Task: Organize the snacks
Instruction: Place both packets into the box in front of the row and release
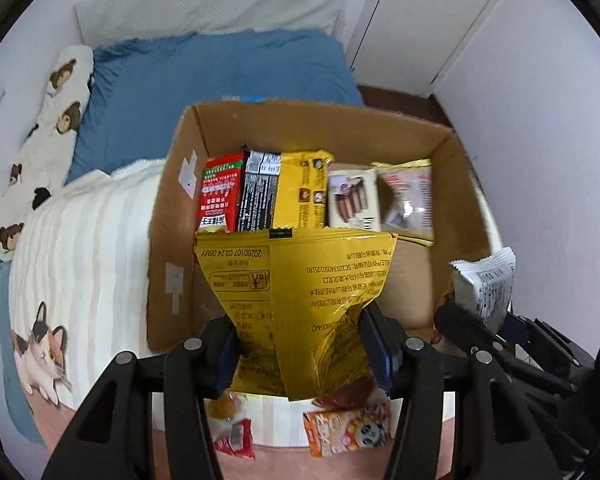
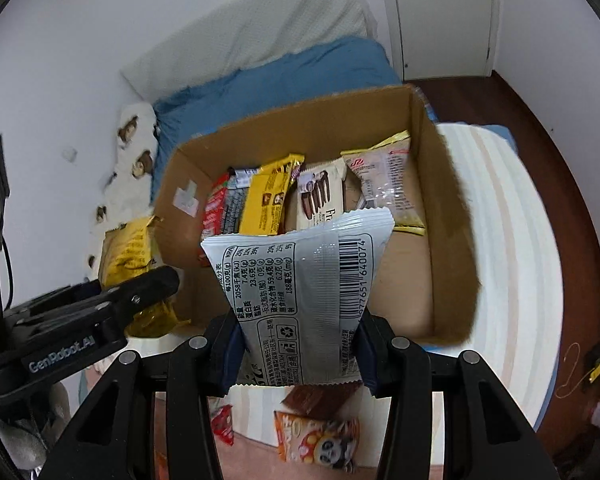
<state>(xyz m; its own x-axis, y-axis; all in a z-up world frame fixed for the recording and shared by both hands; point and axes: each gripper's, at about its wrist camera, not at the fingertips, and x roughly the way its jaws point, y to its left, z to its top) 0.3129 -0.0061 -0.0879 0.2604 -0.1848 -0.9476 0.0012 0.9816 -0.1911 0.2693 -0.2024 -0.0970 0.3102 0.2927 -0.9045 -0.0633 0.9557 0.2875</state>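
- Bed [image 1: 80, 240] carries the cardboard box [image 1: 456, 184]; five snack packs [image 1: 300, 192] already stand in a row inside.
- My left fingers [image 1: 300, 354] pinch a yellow bag [image 1: 296, 280], my right fingers [image 2: 300, 354] a silver packet [image 2: 300, 280], both above the box.
- Panda-print pack [image 2: 320, 444] and red packet [image 2: 222, 426] remain on the bed.

My left gripper [image 1: 300, 344] and right gripper [image 2: 298, 344] have matte black angular fingers [image 2: 192, 392] with round silver screws [image 2: 198, 343] and blue pads [image 1: 380, 360]. White "GenRobot.AI" lettering [image 2: 62, 354] marks the left housing.

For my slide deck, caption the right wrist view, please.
Right tongs grip a silver-grey foil snack packet before an open brown cardboard box of upright snacks.
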